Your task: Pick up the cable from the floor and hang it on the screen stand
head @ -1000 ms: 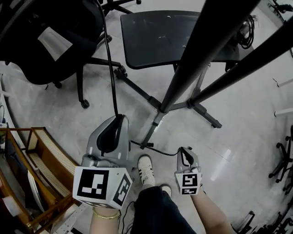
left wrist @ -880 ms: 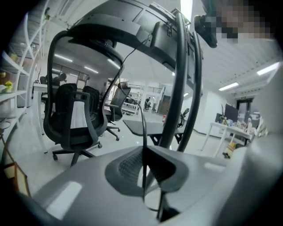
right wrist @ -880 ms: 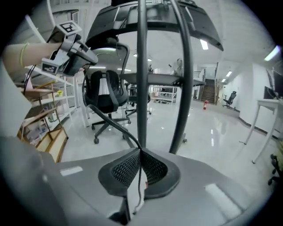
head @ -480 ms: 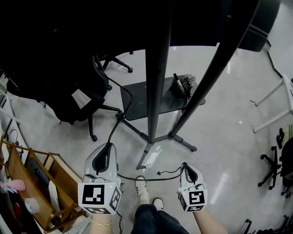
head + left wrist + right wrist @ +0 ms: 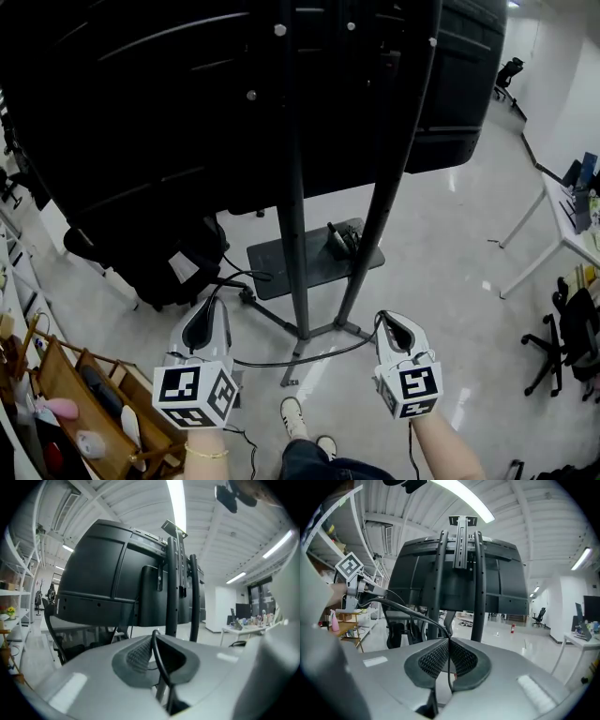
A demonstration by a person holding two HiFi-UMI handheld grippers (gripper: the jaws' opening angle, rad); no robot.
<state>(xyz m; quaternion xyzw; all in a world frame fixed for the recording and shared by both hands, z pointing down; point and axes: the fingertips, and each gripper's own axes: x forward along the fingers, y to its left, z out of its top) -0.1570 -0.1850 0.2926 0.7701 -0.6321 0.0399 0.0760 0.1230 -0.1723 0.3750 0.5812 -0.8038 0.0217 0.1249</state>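
A thin black cable (image 5: 298, 359) sags between my two grippers, off the floor. My left gripper (image 5: 207, 307) is shut on one part of the cable (image 5: 158, 660), which loops up between its pads. My right gripper (image 5: 385, 320) is shut on another part; from its pads the cable (image 5: 408, 606) runs left toward the other gripper's marker cube (image 5: 349, 566). The screen stand's two black poles (image 5: 294, 234) rise just ahead of both grippers. They carry the big dark screen back (image 5: 187, 94), and a low tray (image 5: 286, 267) sits at their foot. The same poles (image 5: 437, 583) fill the right gripper view.
A black office chair (image 5: 155, 267) stands left of the stand. A wooden rack (image 5: 70, 394) with small items is at the lower left. A white desk (image 5: 561, 214) and another chair (image 5: 562, 342) are at the right. A person's shoes (image 5: 296, 418) show below.
Both grippers have risen with the cable, which now hangs off the floor between them. The head view has tilted up, so the screen's back fills the top.
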